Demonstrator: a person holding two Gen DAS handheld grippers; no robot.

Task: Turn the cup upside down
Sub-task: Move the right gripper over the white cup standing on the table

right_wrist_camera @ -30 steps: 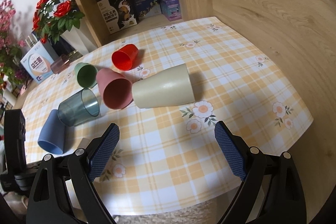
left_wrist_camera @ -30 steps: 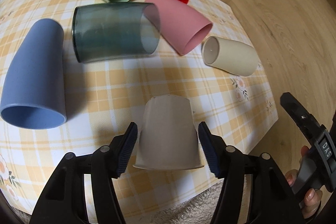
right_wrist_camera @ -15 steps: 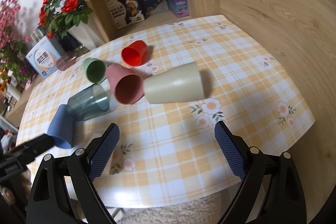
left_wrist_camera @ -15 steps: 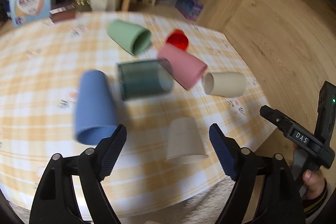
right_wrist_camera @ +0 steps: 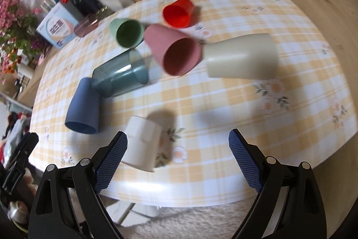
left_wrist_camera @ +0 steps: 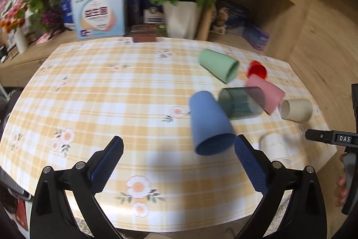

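Right wrist view: white cup (right_wrist_camera: 143, 145) upside down beside wide-open right jaws; left jaws likewise wide, empty.

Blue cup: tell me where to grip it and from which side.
Grip the blue cup across its mid-body, coming down from above with the fingers either side of its long axis. It lies on its side on the checked tablecloth, mouth toward the near edge, base touching the teal translucent cup. The left gripper, open, is probably nearer.
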